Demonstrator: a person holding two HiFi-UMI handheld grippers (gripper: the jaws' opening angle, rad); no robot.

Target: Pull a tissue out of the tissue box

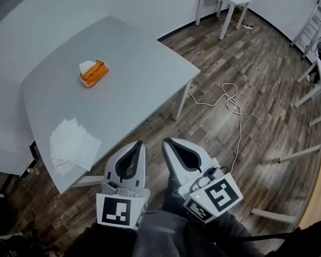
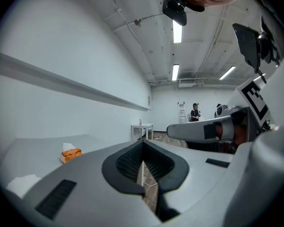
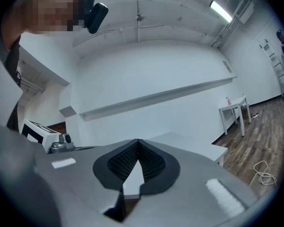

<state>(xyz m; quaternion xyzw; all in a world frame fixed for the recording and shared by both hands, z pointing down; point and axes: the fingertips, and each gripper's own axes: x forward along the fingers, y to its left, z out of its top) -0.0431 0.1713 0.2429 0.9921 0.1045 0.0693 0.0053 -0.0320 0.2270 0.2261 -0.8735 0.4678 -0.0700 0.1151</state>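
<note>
Head view with both gripper views, at the approach stage of the task. The left tool (image 1: pixel 138 144) and the right tool (image 1: pixel 169 142) are held side by side below the near edge of the grey counter (image 1: pixel 139 63), both pointing roughly level. Each tool has its jaws closed tip to tip, and each tool's own view shows nothing caught between the dark pads. The orange tissue box (image 1: pixel 94 73) stands on the counter well ahead of the left tool and off to its left, well apart from both tools. A white tissue (image 1: pixel 87 65) stands up out of its top opening, untouched. Nearer, just ahead and to the left of the left tool, a spread of loose sheets (image 1: pixel 73 142) lies flat on the counter's near corner. To the right of the right tool, a white cable (image 1: pixel 231 101) trails across the wooden floor (image 1: pixel 257 79). Judged from this layout, no part of the pull has begun. What remains is to carry a tool to the box, open its jaws around the projecting tissue, close on it and draw it up and clear. The other tool may need to steady the box, which looks light.
</note>
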